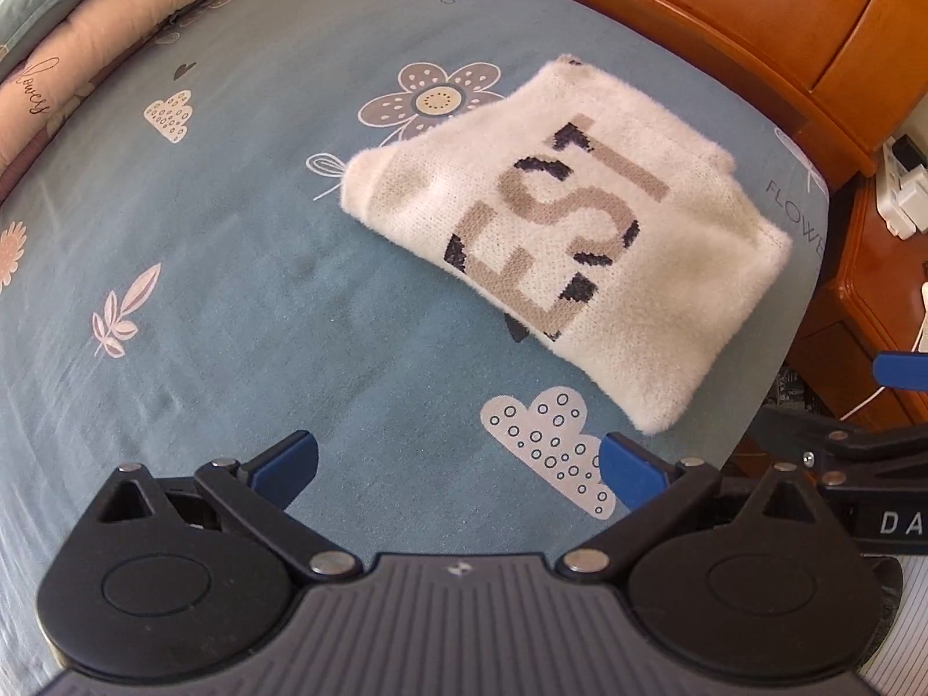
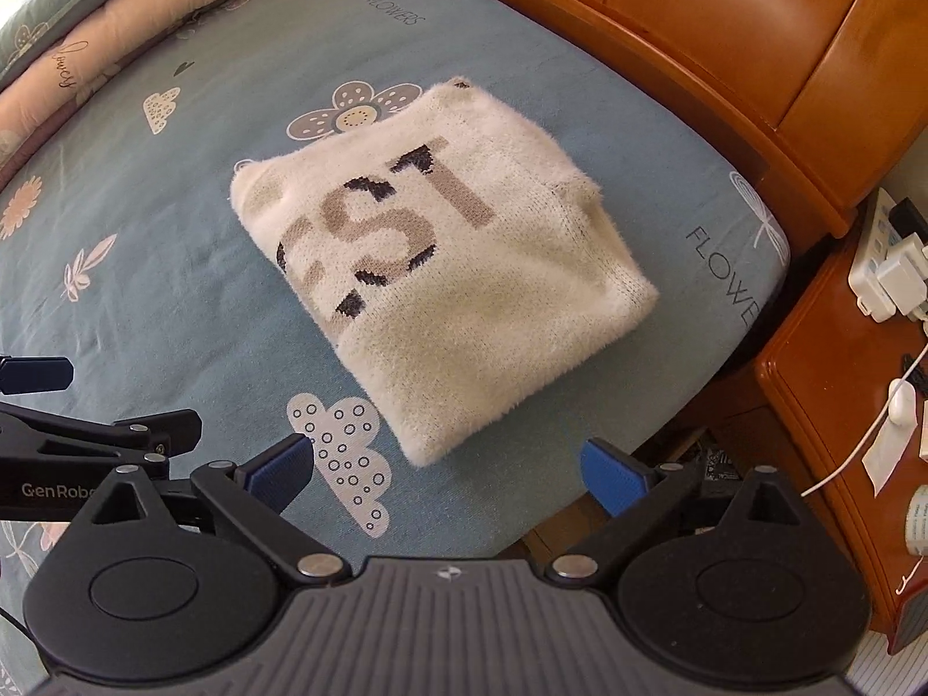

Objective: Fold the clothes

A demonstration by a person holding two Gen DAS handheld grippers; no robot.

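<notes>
above the bedsheet (image 1: 232, 290), both hand-held grippers (image 1: 458, 464) (image 2: 446, 464) gape wide, empty.

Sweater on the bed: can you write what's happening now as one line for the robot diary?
task: fold clothes | sweater: folded, flat on bed | left gripper: open, empty | right gripper: open, empty | both apart from sweater

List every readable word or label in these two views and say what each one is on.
"EST": knitted into the folded cream sweater.
"FLOWERS": printed on the blue bedsheet, and again near its right edge, cut off.
"GenRob", cut off: on the left gripper body.
"DA", cut off: on the right gripper body.
Cursive script on the pink quilt: not clearly legible.
</notes>
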